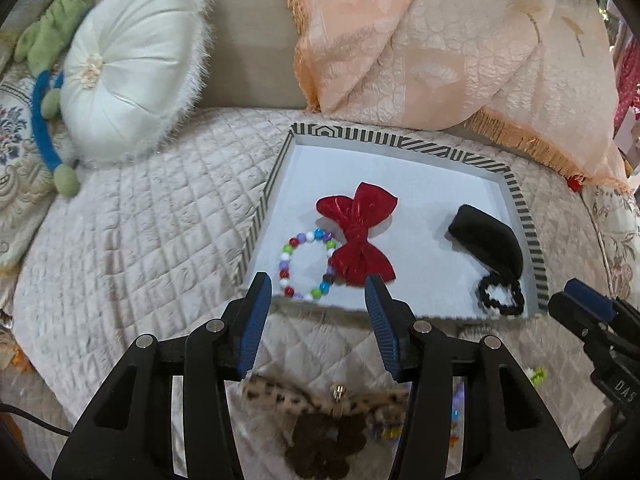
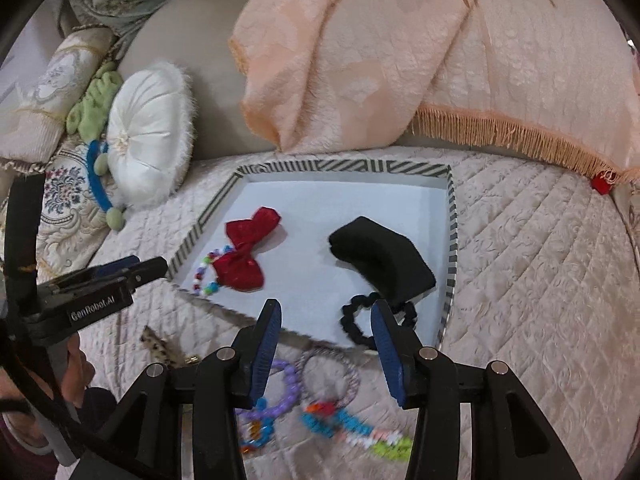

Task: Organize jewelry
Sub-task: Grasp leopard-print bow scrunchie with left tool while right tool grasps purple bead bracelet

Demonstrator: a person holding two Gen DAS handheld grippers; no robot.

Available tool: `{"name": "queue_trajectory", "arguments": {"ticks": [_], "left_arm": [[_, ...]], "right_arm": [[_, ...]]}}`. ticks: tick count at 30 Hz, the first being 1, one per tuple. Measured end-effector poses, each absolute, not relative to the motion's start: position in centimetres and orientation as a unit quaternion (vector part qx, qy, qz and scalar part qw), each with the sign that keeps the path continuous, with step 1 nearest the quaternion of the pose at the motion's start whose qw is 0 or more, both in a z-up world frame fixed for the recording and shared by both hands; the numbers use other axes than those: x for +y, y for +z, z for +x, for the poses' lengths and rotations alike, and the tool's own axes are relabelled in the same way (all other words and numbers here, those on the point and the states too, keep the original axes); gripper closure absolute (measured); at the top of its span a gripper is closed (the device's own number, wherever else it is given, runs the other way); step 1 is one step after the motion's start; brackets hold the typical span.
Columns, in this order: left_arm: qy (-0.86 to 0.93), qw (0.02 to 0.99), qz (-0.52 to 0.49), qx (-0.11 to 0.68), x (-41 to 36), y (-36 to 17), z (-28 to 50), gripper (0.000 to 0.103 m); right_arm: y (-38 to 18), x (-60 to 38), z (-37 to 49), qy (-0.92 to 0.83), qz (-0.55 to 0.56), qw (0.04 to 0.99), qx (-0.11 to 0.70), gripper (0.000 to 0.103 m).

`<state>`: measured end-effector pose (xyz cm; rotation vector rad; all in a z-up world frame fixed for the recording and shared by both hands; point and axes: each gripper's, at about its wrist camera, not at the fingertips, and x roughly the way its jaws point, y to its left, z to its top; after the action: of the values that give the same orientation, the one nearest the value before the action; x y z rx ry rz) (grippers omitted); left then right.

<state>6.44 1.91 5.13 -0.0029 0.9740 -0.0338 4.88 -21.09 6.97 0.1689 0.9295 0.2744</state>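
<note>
A striped-rim tray (image 1: 404,145) (image 2: 344,167) lies on the quilt. In it are a red bow (image 1: 356,236) (image 2: 244,256), a multicoloured bead bracelet (image 1: 306,266) (image 2: 206,276), a black pad (image 1: 488,240) (image 2: 384,256) and a black scrunchie (image 1: 500,296) (image 2: 360,322). My left gripper (image 1: 318,288) (image 2: 158,267) hovers open over the tray's near left edge, holding nothing. Under it lies a leopard-print bow clip (image 1: 320,404) (image 2: 158,346). My right gripper (image 2: 326,308) (image 1: 566,296) stands open and empty near the scrunchie. On the quilt below it are a purple bracelet (image 2: 288,384) and a colourful bead strand (image 2: 356,428).
A white round cushion (image 1: 128,68) (image 2: 148,132) and a green plush toy (image 1: 48,40) with a blue band sit at the back left. A peach fringed throw (image 1: 440,40) (image 2: 400,60) drapes behind the tray. The quilted cover (image 1: 140,220) spreads left and right of the tray.
</note>
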Motion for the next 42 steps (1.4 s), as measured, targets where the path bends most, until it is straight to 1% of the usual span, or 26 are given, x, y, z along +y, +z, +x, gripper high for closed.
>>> {"name": "queue_trajectory", "arguments": {"ticks": [9, 23, 30, 35, 38, 42], "left_arm": [[-0.013, 0.899, 0.001, 0.437, 2.0, 7.1, 1.4, 0.055], [-0.022, 0.904, 0.008, 0.427, 1.4, 7.4, -2.5, 0.055], [-0.027, 0.898, 0.001, 0.439, 1.8, 7.1, -3.2, 0.055], [-0.033, 0.889, -0.038, 0.455, 4.0, 7.3, -3.0, 0.055], [-0.037, 0.877, -0.064, 0.475, 5.7, 6.6, -2.6, 0.055], [-0.036, 0.866, -0.06, 0.495, 6.6, 4.9, -2.7, 0.055]], "right_arm": [[8.9, -19.9, 0.9, 0.137, 0.072, 0.888, 0.433, 0.058], [8.3, -19.8, -2.8, 0.139, 0.085, 0.883, 0.44, 0.056], [8.2, -20.1, -3.7, 0.135, 0.081, 0.882, 0.443, 0.055], [7.9, -20.2, -4.5, 0.139, 0.077, 0.88, 0.448, 0.054], [7.2, -20.2, -4.6, 0.146, 0.075, 0.874, 0.457, 0.054], [5.8, -20.2, -4.6, 0.154, 0.076, 0.866, 0.47, 0.054]]}}
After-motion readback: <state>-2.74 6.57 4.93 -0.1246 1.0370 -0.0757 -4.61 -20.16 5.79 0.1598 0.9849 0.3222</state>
